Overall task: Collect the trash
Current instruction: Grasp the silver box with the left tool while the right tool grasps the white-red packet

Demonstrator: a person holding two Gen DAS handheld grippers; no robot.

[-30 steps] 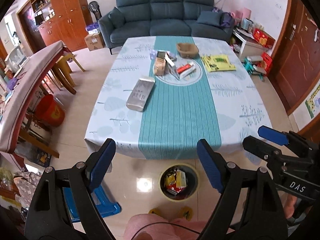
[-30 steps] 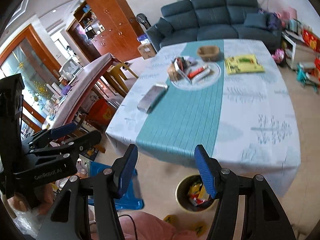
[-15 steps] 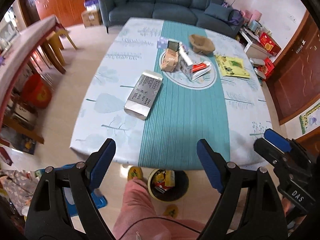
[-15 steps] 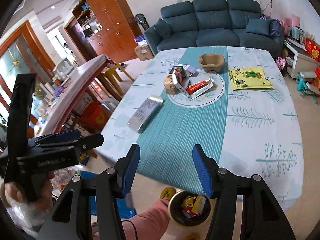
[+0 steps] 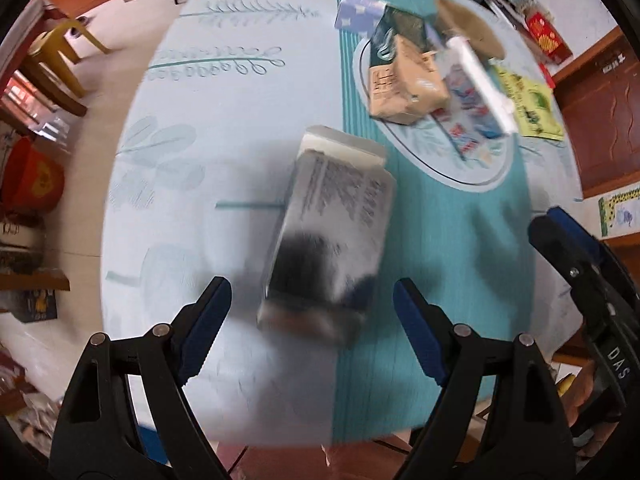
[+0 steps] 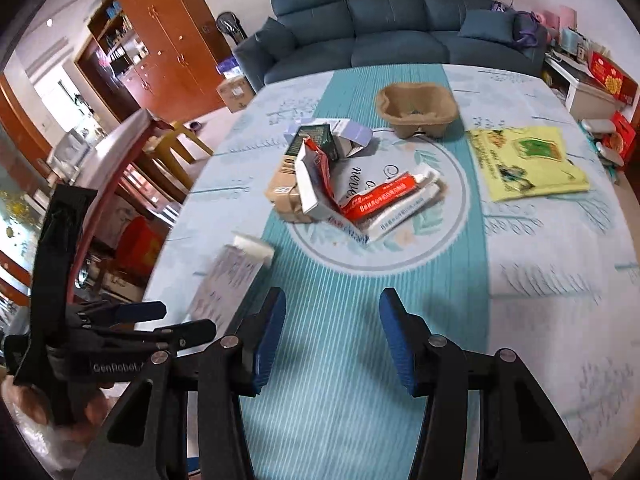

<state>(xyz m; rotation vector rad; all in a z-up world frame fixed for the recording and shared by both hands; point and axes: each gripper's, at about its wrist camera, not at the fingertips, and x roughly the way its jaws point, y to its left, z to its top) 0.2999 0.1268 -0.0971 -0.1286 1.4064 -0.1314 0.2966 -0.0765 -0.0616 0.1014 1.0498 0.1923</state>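
Leaf-print tablecloth [image 6: 540, 280], sofa [image 6: 400, 36] behind

Left gripper [image 5: 312, 300] hangs open-jawed above a blurred silver carton [image 5: 332, 232] lying flat on the teal-striped tablecloth [image 5: 224, 132]; beyond it, a heap of boxes [image 5: 404, 80] and wrappers; the right gripper [image 5: 576, 252] enters at the edge.

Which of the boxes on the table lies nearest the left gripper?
The silver box, alone on the cloth before the left gripper; the others are heaped farther off.
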